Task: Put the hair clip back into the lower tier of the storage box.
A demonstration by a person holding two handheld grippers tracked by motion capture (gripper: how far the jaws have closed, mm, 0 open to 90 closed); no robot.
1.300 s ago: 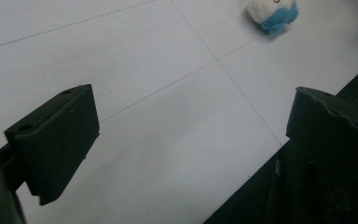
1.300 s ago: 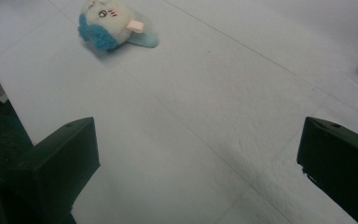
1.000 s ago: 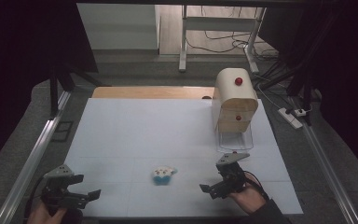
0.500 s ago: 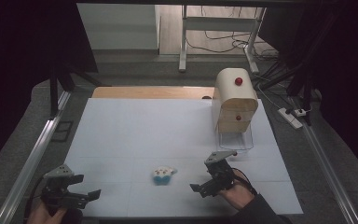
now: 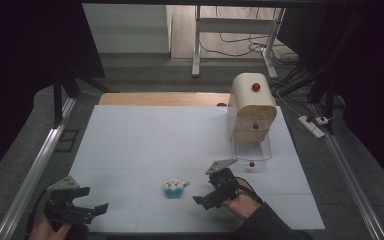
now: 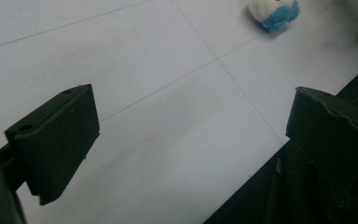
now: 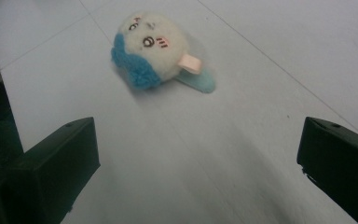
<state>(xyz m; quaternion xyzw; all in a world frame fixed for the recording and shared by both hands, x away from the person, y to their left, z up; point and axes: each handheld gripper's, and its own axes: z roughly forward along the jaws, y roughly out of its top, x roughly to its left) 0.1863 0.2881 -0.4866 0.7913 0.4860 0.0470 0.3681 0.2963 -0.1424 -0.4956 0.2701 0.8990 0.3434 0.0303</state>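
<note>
The plush toy (image 5: pixel 175 186) lies on its side on the white surface (image 5: pixel 145 145), near the front edge, face toward the right gripper view; a blue ruff and a pink tab are visible on it. The right gripper (image 5: pixel 211 192) sits just beside the toy on its right, jaws spread wide, grasping nothing. The left gripper (image 5: pixel 87 210) rests well apart at the front left corner, jaws likewise released. A wooden dispenser (image 5: pixel 252 107) stands at the far right

Plush toy (image 5: pixel 174 186) on table (image 5: pixel 145 140), wooden box (image 5: pixel 252 107) behind right
</note>
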